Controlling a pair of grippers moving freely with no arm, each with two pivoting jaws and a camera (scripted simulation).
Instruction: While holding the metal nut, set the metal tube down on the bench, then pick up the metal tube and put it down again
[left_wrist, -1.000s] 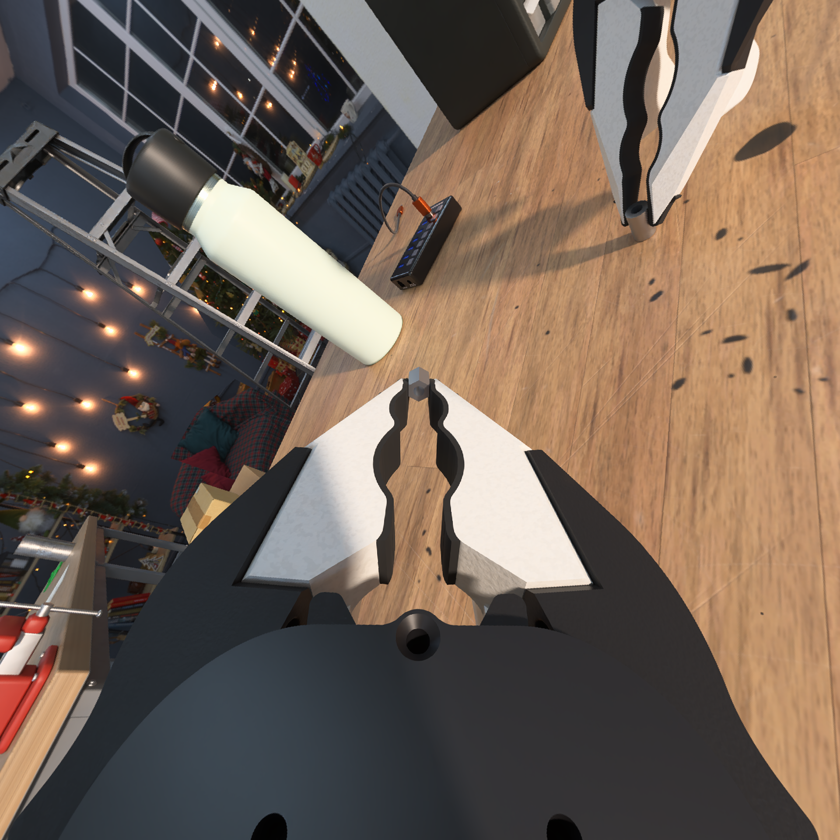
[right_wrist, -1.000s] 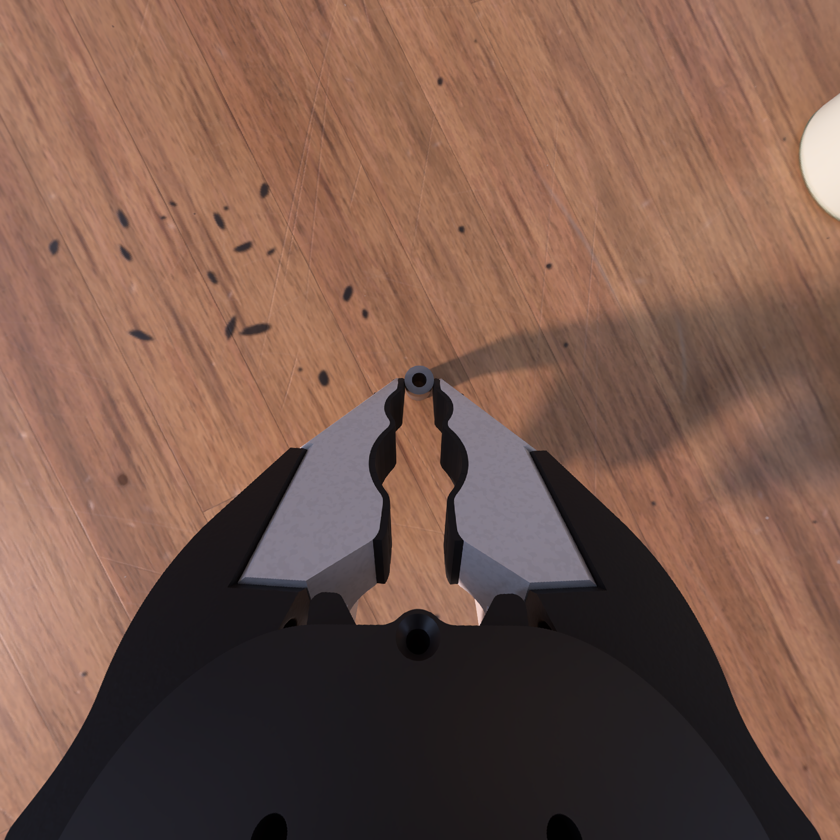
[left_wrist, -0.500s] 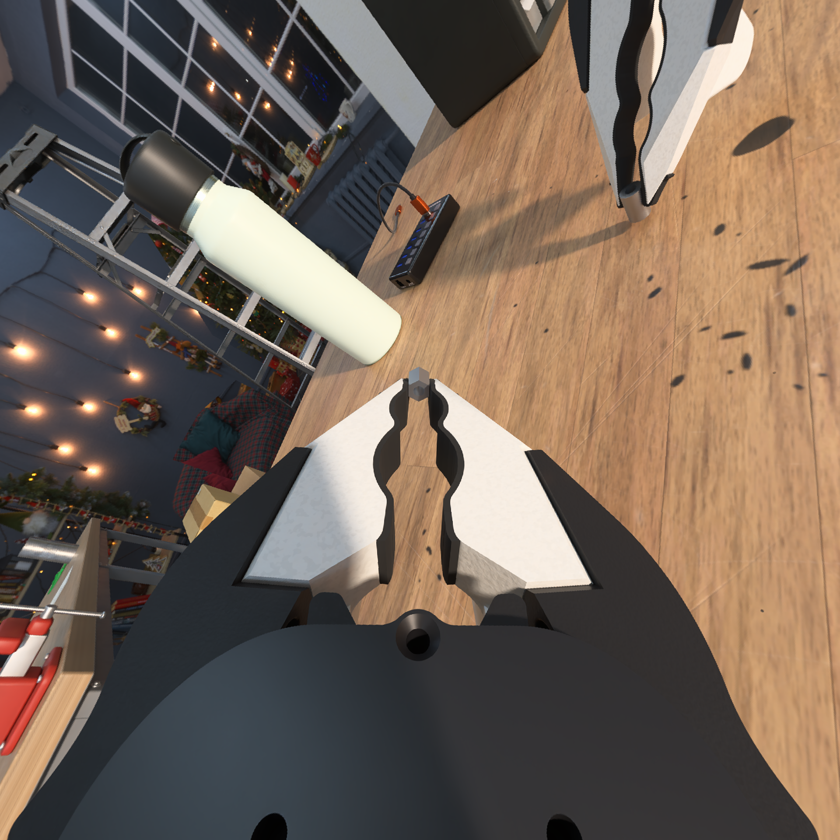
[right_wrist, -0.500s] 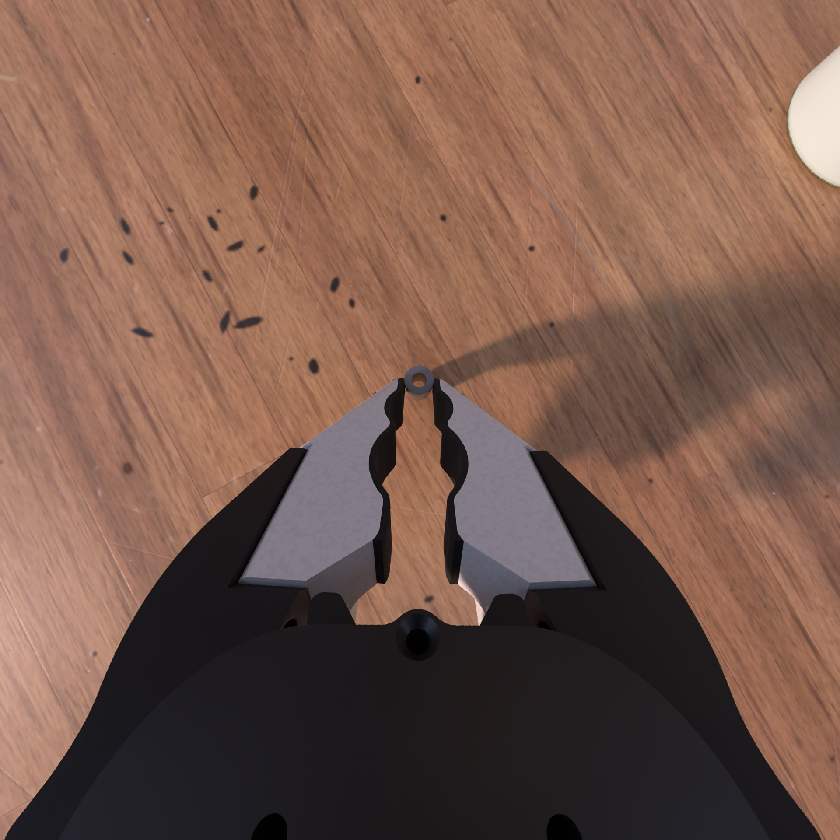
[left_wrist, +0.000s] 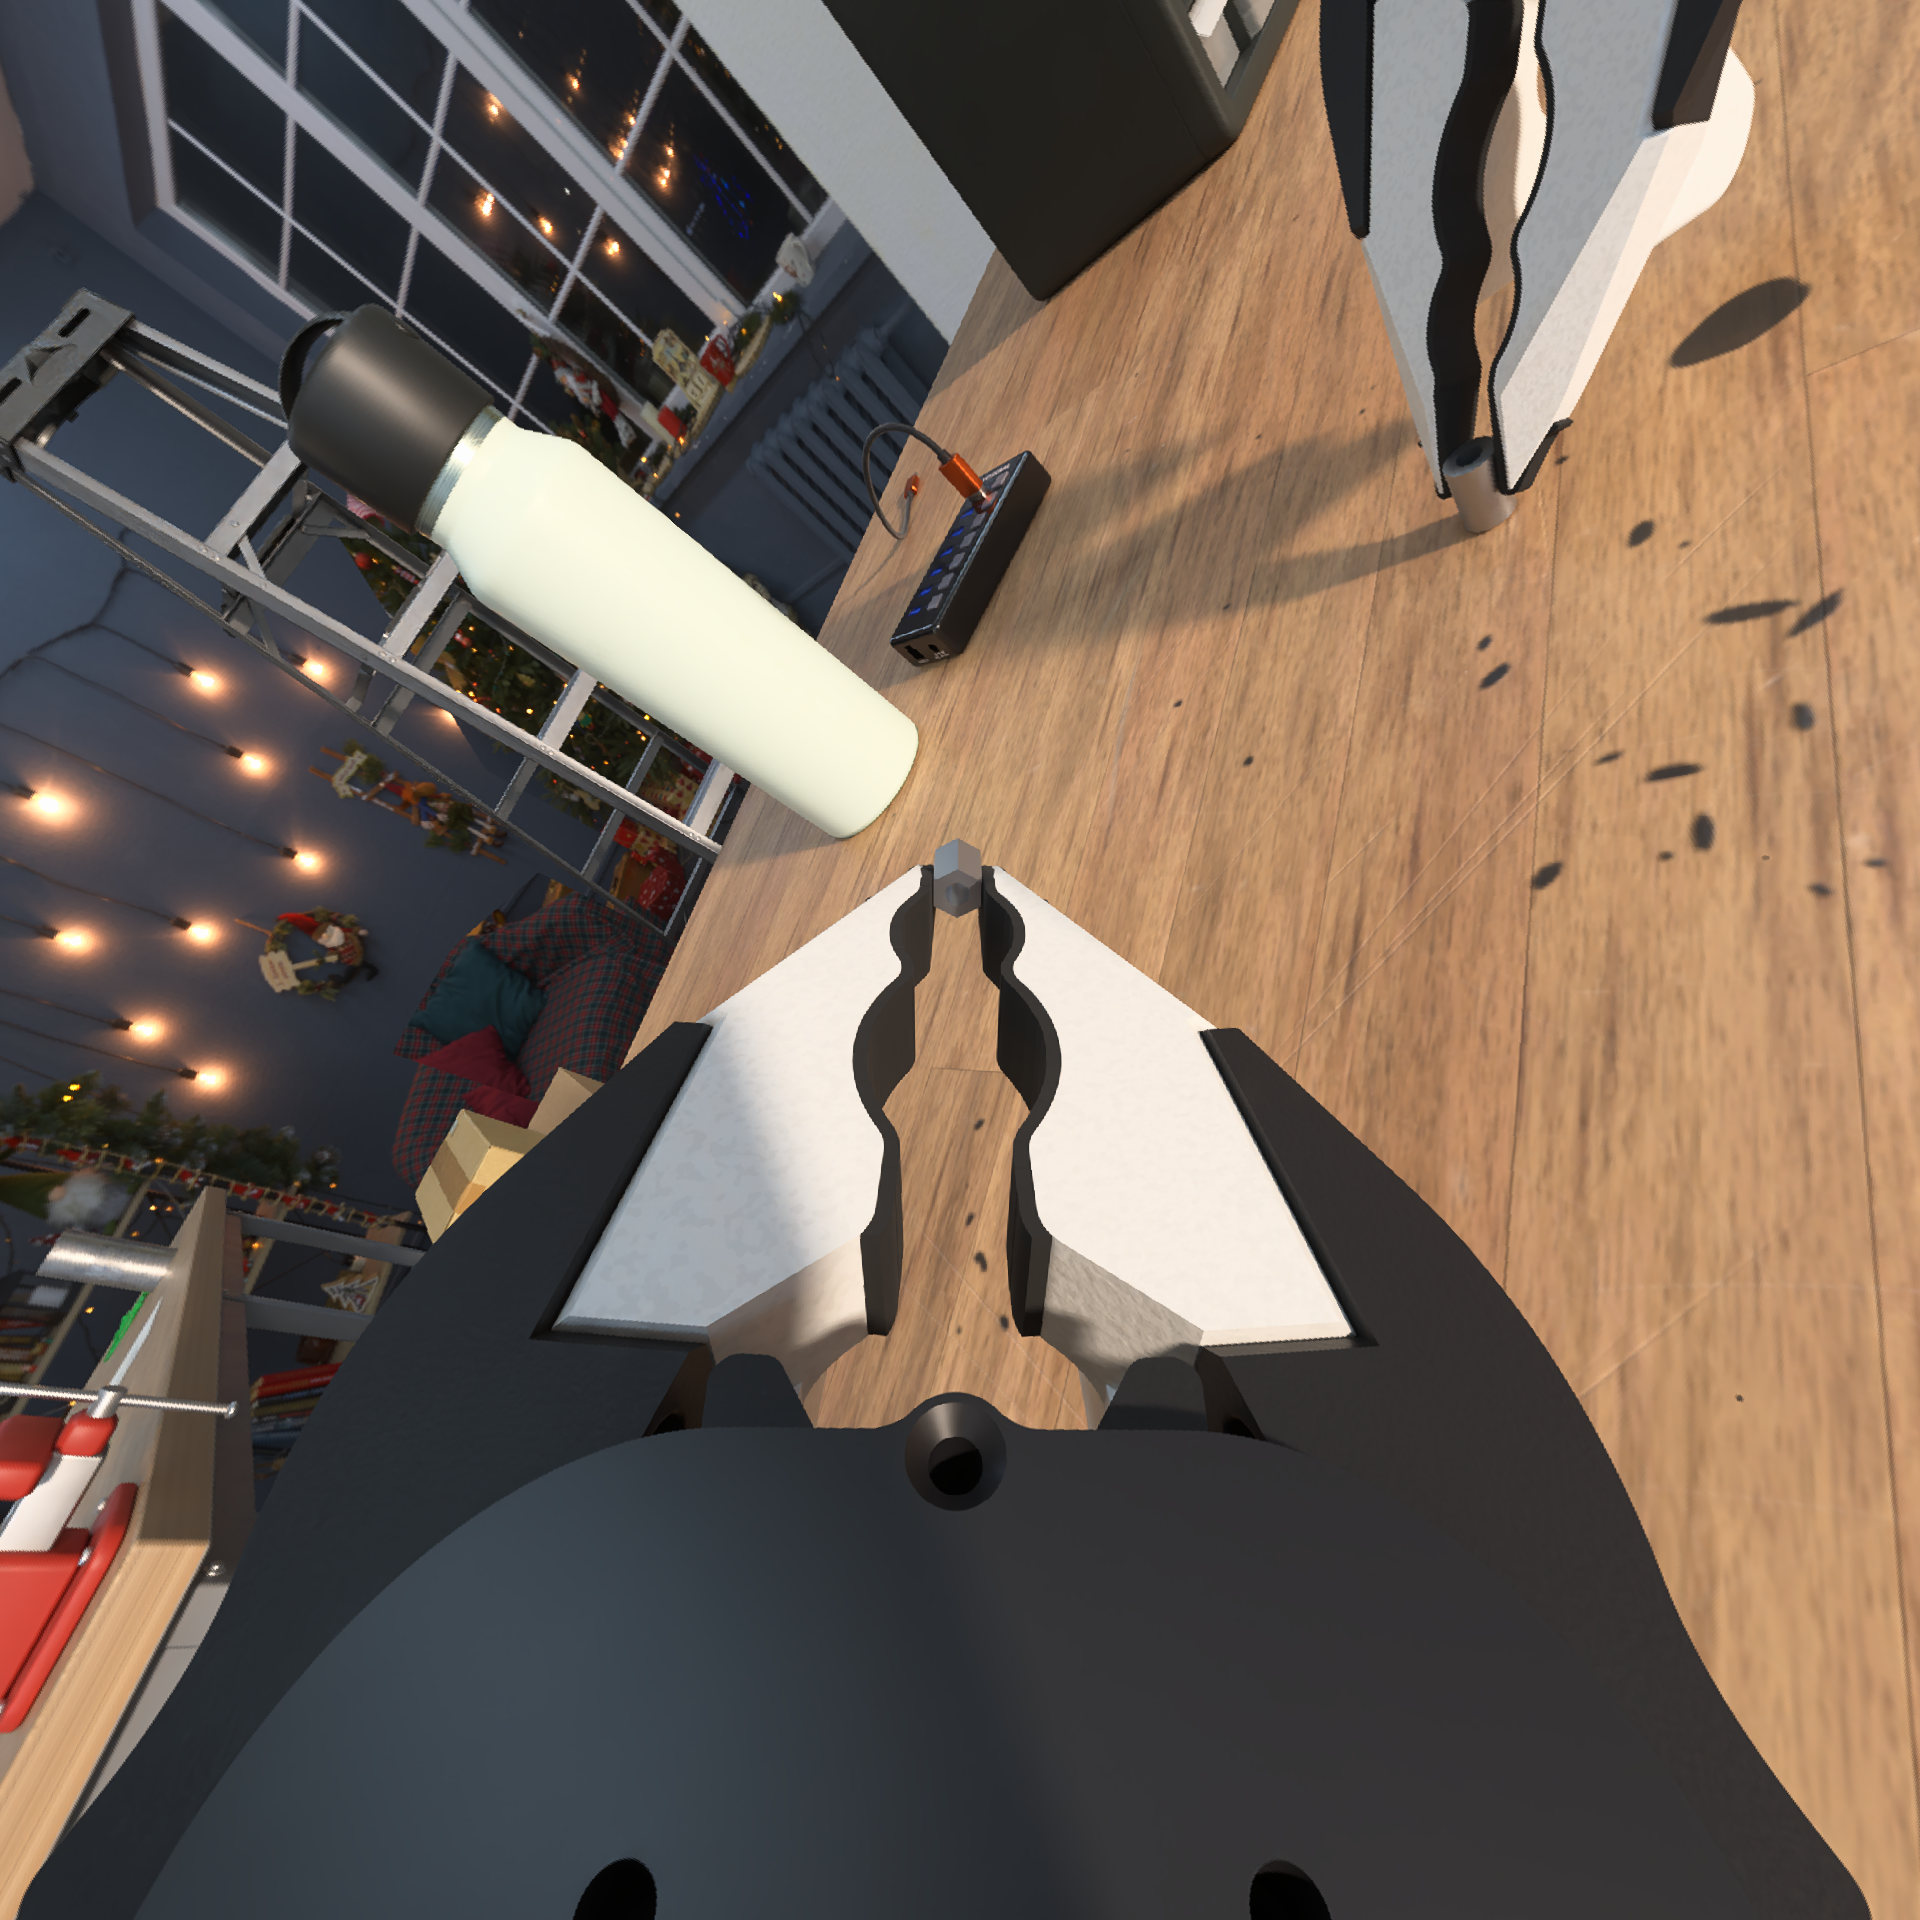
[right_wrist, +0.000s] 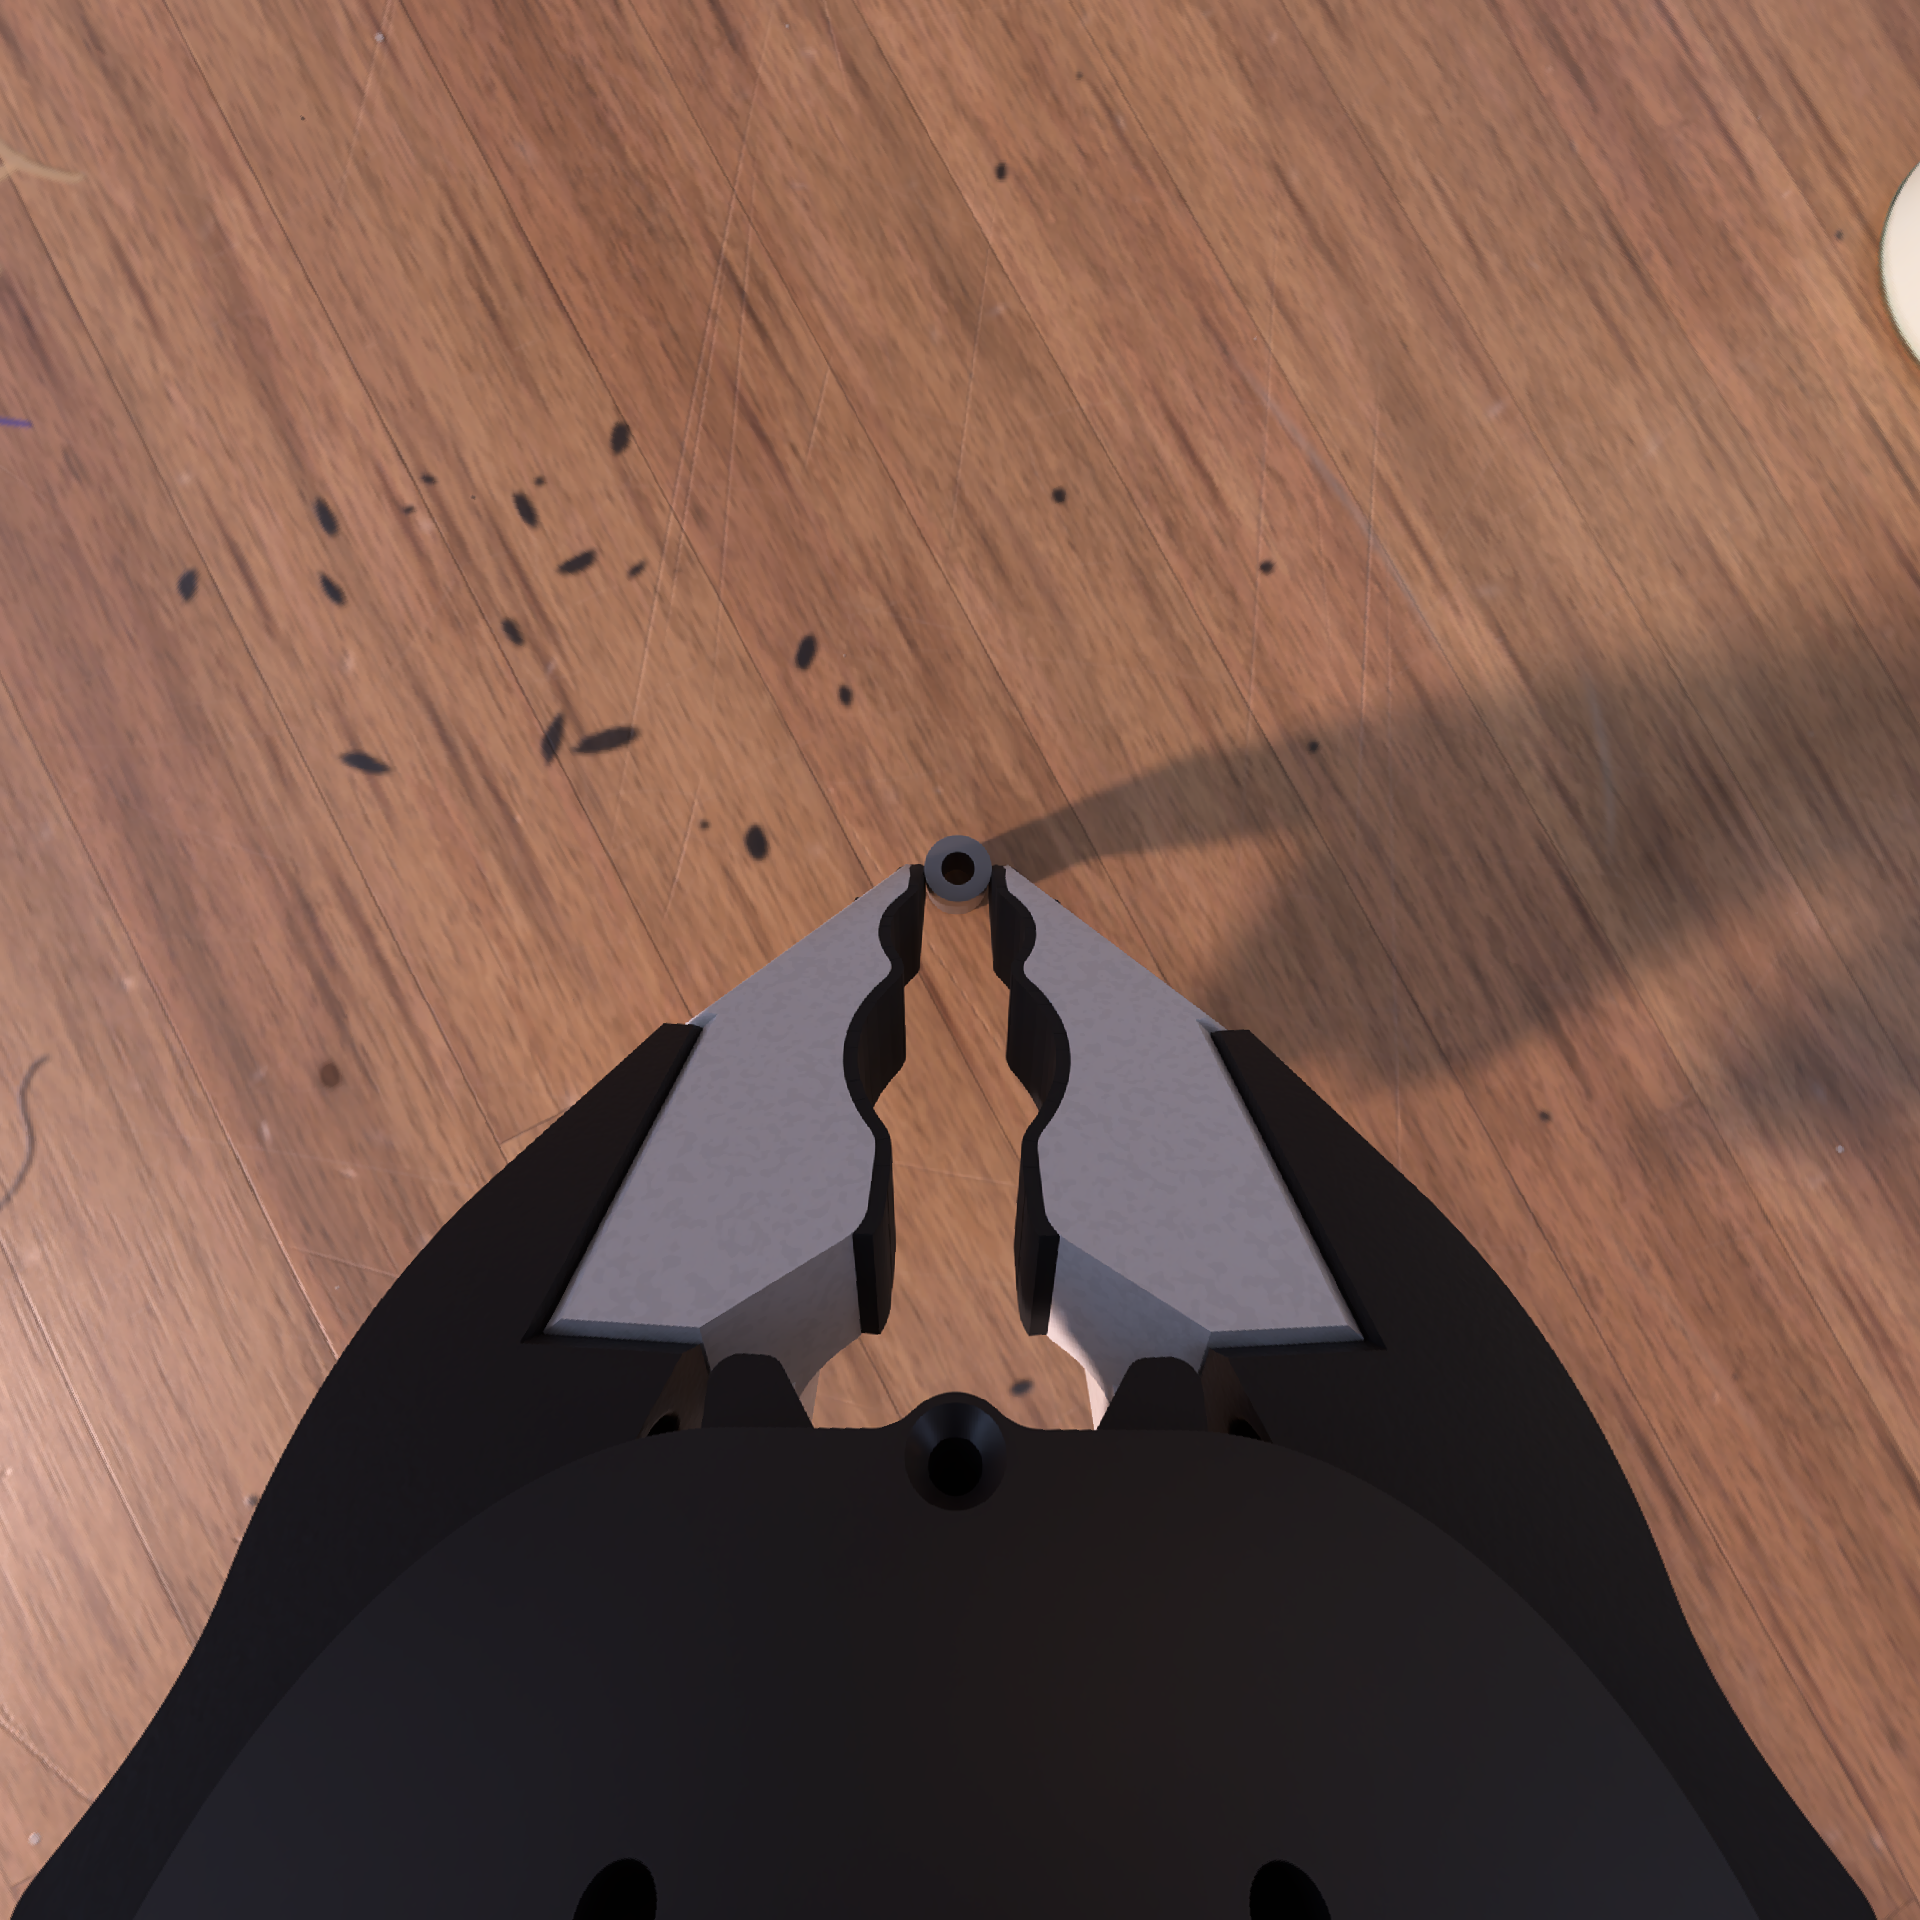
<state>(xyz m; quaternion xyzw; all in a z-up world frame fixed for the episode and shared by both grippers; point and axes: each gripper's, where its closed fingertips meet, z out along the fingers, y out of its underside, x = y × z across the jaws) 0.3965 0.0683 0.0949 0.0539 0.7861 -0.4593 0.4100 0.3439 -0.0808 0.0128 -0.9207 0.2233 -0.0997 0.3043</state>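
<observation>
Left gripper (left_wrist: 957, 891) pinched narrow on 1 metal nut (left_wrist: 956, 875), small grey hex, right at the fingertips, held above the bench (left_wrist: 1351, 1039)

Right gripper (right_wrist: 957, 883) also narrow, clamped on 1 metal tube (right_wrist: 955, 871); its own cam looks straight down the bore, so only the ring end shows

Landmark = white bottle (left_wrist: 665, 613), 1, dark cap, standing at the bench's edge:
- nut just beside the bottle's base
- 1 black USB hub (left_wrist: 971, 556) with orange plug, on the wood just past the bottle
- tube (left_wrist: 1481, 486) well apart from the bottle, beyond the hub, upright under the right gripper (left_wrist: 1475, 473)
- 1 black box (left_wrist: 1039, 125) at the far end of the bench
- dark specks scattered on the wood, on the tube's side

Left view only: tube's side wall, hub, box, window with string lights, red clamp at a second bench. Tube's lower end looks down on the wood, though contact is hard to confirm from this angle

Right view only: the tube's hollow bore, plus scratches in the wood. Bottle (right_wrist: 1907, 270) is just a pale sliver at the frame edge there; nut and left gripper out of frame
</observation>
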